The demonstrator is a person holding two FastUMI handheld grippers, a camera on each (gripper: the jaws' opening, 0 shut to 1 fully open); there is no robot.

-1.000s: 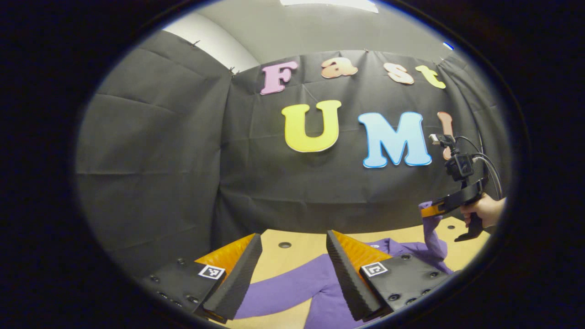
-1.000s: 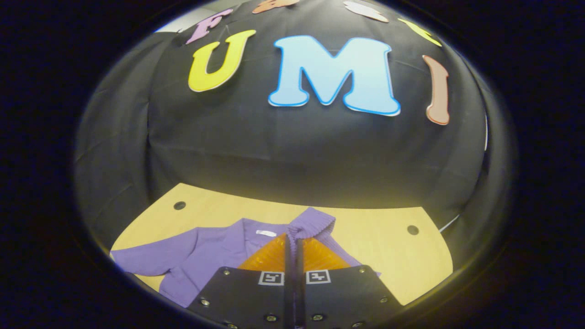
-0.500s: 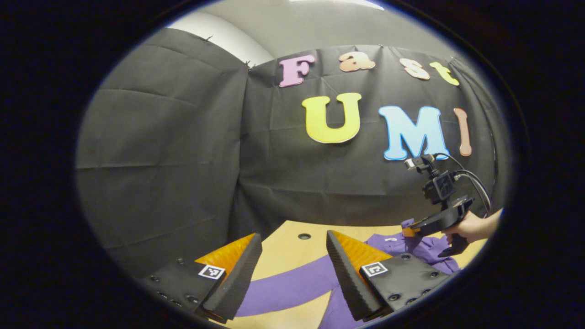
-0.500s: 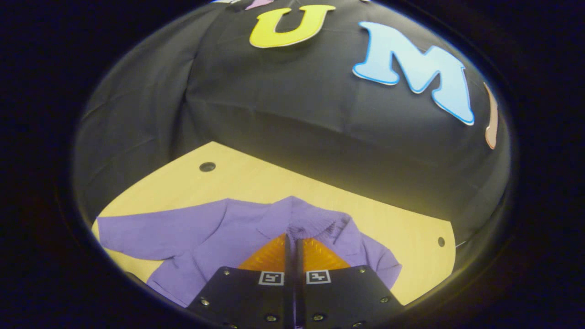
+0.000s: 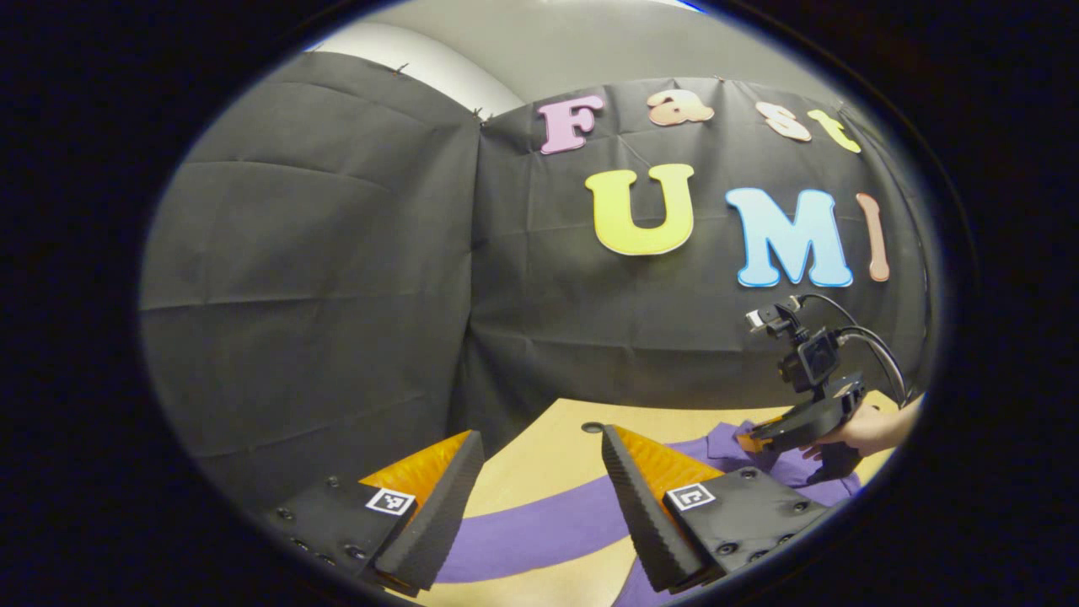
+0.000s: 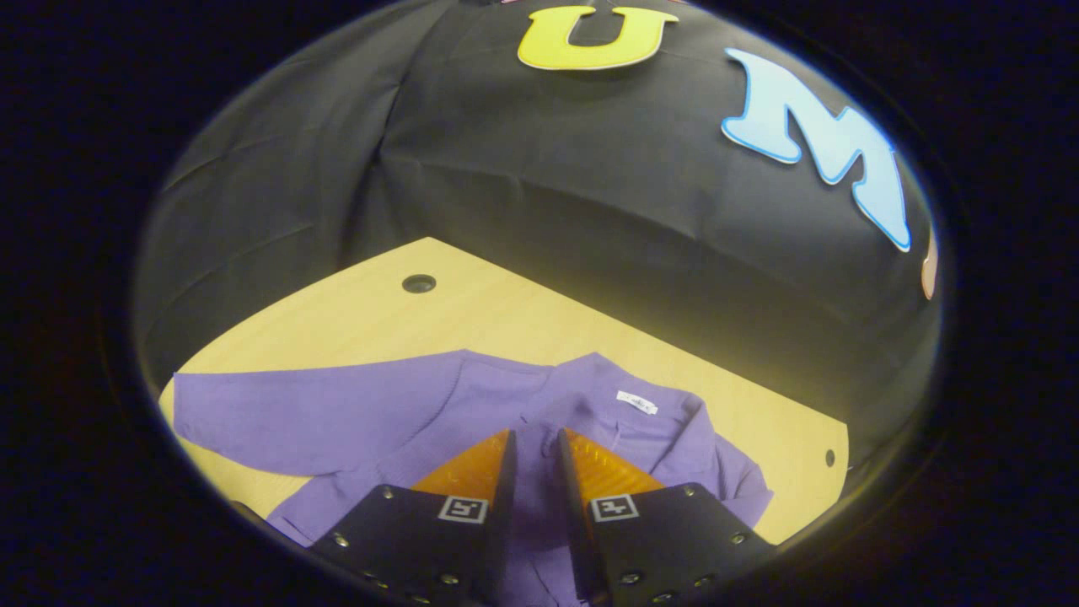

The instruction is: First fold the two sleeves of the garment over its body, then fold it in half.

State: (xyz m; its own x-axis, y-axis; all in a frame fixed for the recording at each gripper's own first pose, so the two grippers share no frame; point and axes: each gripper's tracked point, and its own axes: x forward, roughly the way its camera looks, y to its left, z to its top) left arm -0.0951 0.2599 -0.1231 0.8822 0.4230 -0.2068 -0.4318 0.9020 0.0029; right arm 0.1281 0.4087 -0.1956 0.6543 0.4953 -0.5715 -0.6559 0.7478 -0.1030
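A purple long-sleeved garment [image 6: 472, 405] lies on the wooden table [image 6: 523, 320], its collar with a white label [image 6: 636, 402] toward the far edge. One sleeve [image 6: 287, 417] stretches out flat to the left. My right gripper [image 6: 536, 434] sits low over the garment's body, open by a narrow gap, with purple cloth showing between its fingers. In the left gripper view, my left gripper [image 5: 539, 438] hangs open above the stretched sleeve [image 5: 539, 531], holding nothing. Farther right, a hand [image 5: 864, 430] holds the right gripper [image 5: 759, 438] down on the garment.
Black cloth walls close the booth behind and to the left of the table. Small round holes mark the tabletop [image 6: 419, 283] [image 6: 830, 458]. Bare wood lies between the garment and the far edge.
The right gripper came down and left with the other sleeve's cuff, laid it over the garment's body, and opened its fingers. The left gripper stayed open, shifting slightly.
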